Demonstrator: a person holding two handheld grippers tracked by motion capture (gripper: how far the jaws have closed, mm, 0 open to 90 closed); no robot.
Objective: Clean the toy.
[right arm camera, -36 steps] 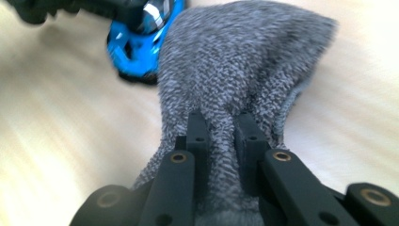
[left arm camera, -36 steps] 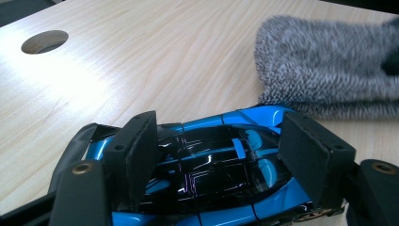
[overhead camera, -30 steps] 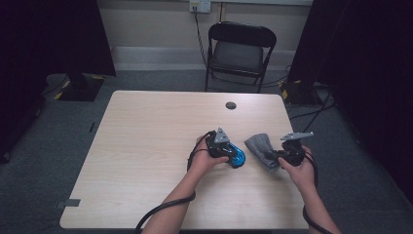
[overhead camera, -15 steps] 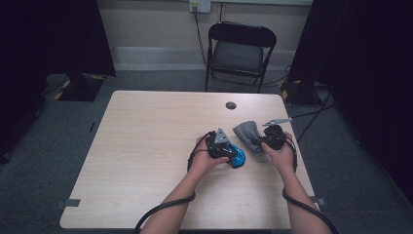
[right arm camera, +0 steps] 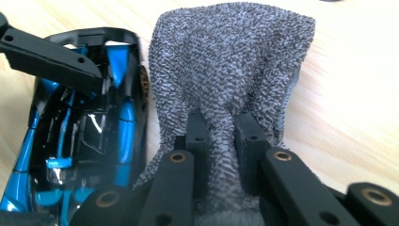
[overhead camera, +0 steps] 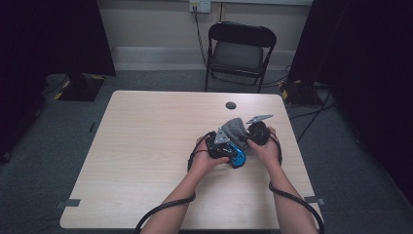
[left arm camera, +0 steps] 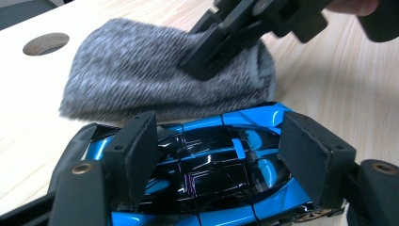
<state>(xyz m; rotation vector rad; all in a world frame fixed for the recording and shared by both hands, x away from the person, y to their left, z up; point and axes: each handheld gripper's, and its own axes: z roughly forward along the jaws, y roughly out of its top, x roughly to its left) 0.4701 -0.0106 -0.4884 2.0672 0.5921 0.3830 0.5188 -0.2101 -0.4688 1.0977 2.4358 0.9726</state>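
One glossy blue-and-black toy car (left arm camera: pixel 207 174) beside grey cloth (right arm camera: pixel 230 70)

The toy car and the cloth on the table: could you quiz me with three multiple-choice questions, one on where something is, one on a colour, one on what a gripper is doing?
1. Where does the grey cloth lie relative to the toy car?
A. right beside it
B. on the chair
C. on the floor

2. What colour is the toy car?
A. red and white
B. blue and black
C. all yellow

3. What is the right gripper doing?
A. standing open over bare table
B. pinching the cloth
C. gripping the car

Answers: 1 A, the cloth's edge meets the car in the left gripper view; 2 B, glossy blue body with black panels; 3 B, its jaws squeeze a fold of cloth.
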